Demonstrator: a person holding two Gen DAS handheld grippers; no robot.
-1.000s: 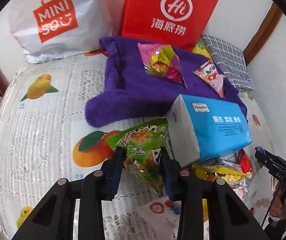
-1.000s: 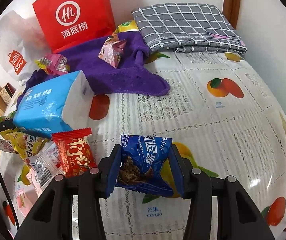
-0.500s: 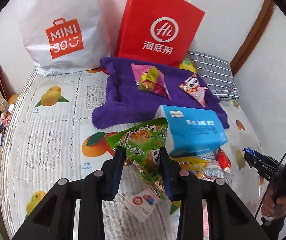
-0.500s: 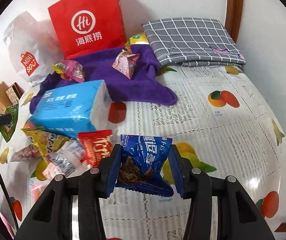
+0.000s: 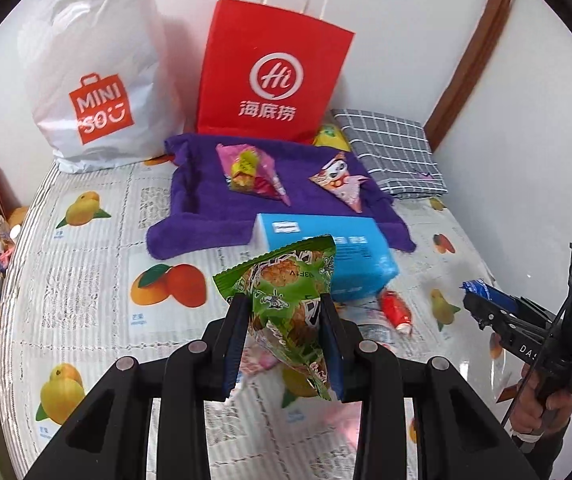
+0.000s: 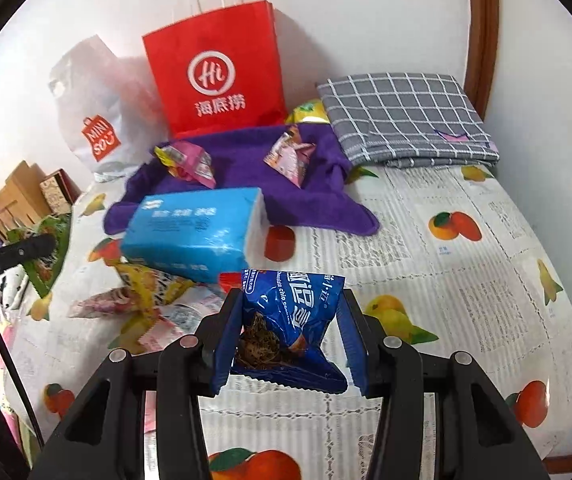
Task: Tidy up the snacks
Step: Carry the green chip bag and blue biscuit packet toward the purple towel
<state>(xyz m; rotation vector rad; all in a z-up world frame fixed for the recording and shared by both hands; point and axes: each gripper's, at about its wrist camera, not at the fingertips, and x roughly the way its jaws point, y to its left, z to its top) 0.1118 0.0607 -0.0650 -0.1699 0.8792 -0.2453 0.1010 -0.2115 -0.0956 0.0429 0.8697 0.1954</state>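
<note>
2 grips, each clamped: left gripper (image 5: 282, 340) on green snack packet (image 5: 286, 300), right gripper (image 6: 289, 340) on blue cookie packet (image 6: 291, 312), above fruit-print tablecloth (image 6: 465, 280).

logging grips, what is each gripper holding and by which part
Left gripper: green crinkly snack packet, pinched across its middle. Right gripper: blue chocolate-chip cookie packet, clamped at its two sides.

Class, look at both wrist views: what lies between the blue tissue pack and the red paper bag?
The purple towel lies between the blue tissue pack and the red paper bag, with two pink snack packets on it; both views show it.
</note>
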